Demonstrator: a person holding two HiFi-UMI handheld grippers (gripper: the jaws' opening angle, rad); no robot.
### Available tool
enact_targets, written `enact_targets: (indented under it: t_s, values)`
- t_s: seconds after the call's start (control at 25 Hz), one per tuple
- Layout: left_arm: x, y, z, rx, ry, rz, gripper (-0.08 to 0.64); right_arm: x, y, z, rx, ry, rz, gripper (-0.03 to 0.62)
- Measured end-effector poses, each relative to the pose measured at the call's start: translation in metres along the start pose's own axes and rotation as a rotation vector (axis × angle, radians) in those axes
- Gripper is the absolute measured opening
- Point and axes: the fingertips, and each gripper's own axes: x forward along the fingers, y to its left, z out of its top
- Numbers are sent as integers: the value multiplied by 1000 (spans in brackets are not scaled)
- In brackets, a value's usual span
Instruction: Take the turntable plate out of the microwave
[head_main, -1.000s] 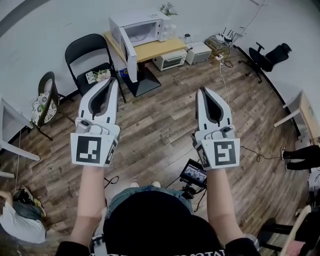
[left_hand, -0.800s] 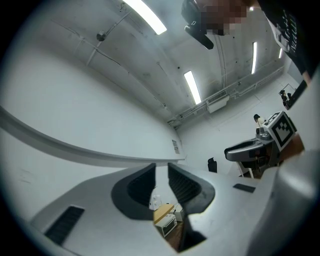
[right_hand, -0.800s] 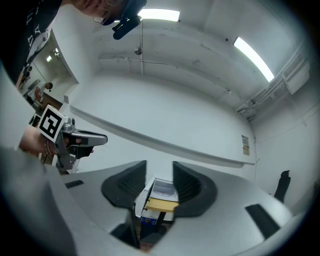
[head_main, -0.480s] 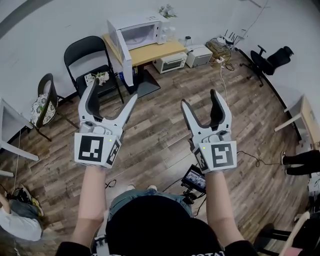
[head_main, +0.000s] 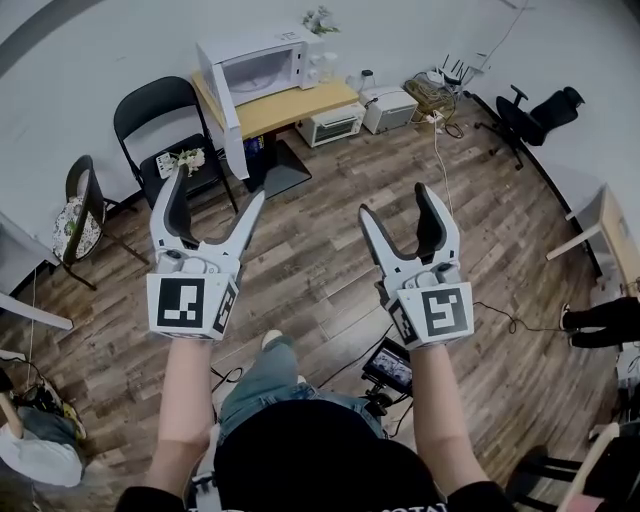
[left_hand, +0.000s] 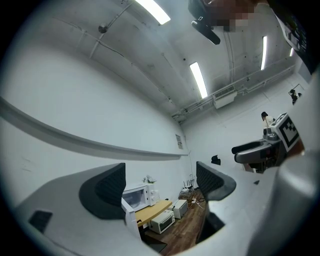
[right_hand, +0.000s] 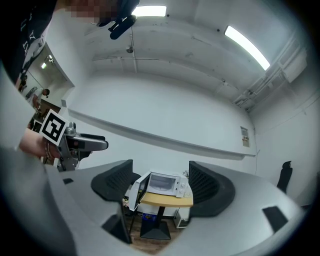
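Observation:
The white microwave (head_main: 258, 63) stands far off on a wooden table (head_main: 290, 105) against the wall, its door (head_main: 222, 105) swung open to the left. It also shows in the left gripper view as the microwave (left_hand: 136, 196) and in the right gripper view as the microwave (right_hand: 166, 184). The turntable plate cannot be made out inside. My left gripper (head_main: 213, 200) and right gripper (head_main: 400, 208) are held out side by side in mid-air, well short of the table. Both have just opened wide and hold nothing.
A black folding chair (head_main: 160, 110) and a cushioned chair (head_main: 82, 200) stand left of the table. A toaster oven (head_main: 336, 122) and a white box (head_main: 386, 105) sit on the wood floor to its right. An office chair (head_main: 540, 110) is far right, and a camera rig (head_main: 388, 368) is by my feet.
Both grippers went from shut to wide open. My hands have sunk a little, a leg has stepped forward, and the microwave has slid up and left in the head view.

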Motion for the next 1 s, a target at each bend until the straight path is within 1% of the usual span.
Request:
enact_targets:
  t_s: [0.2,0.32,0.56,0.72,0.84,1.0]
  values:
    - [39,-6,-17,1,3,-20,433,21,-25,-15,0,2,-16,347]
    - [70,-3,-31,-12,13,-28,433,46,-42,-24,10,5,-18,347]
    - [141,24,-52,-67,0,-12,431,120,-71,-39,25,41,17,347]
    - [184,49,-70,-66,16,-2,431,170,-90,-49,31,49,-1,347]
    - [214,68,-80,-81,22,13,431,205,-103,-56,34,58,-9,347]
    - [243,86,-91,-80,18,28,431,241,-115,-63,19,62,-8,347]
